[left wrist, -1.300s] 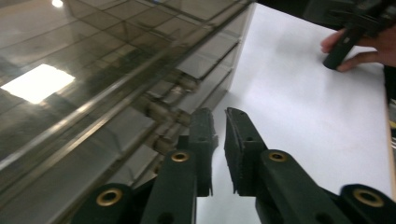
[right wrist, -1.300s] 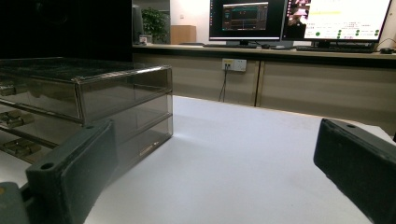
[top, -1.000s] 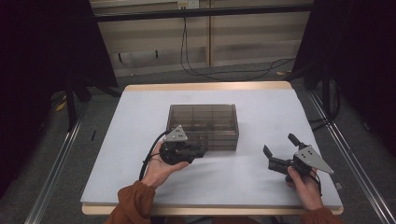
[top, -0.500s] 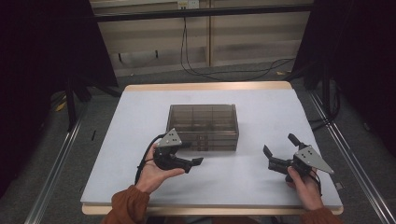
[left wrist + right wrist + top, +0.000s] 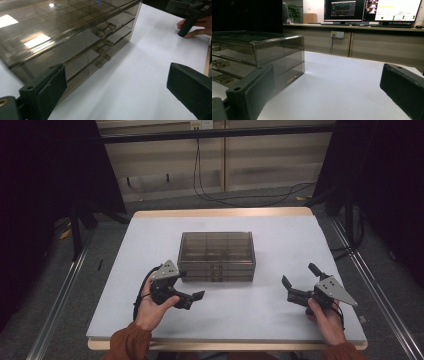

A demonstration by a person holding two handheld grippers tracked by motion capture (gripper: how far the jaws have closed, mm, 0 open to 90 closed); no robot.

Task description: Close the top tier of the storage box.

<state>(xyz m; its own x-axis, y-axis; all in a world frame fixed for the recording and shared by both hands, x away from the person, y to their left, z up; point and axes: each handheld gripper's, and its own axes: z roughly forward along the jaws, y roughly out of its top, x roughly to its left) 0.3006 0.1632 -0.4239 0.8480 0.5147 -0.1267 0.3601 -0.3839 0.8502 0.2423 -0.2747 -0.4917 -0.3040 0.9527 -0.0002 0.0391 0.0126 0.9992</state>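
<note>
On the desk: a smoky, see-through drawer box [image 5: 217, 256] stands near the middle of the white desk [image 5: 280, 235], three drawers stacked, their fronts toward the person.
Left gripper [image 5: 189, 298]: just in front of the box's near left corner, not touching it; its fingers [image 5: 47, 86] have just been opening and stand wide apart with nothing between them.
Right gripper [image 5: 296, 288]: well to the right of the box, low over the desk; fingers [image 5: 252, 91] spread wide, empty.
Handles: small knob pairs [image 5: 103, 45] sit at the centre of each drawer front, one row above the other.
How it will handle: likely hard, thin plastic, stiff, light and smooth, so the box may slide on the desk when a drawer is tugged; the walls could crack under a hard squeeze.
Where to hold: pinch a drawer's knobs to pull it; steadying the box's side or top with the other gripper looks wise.
</note>
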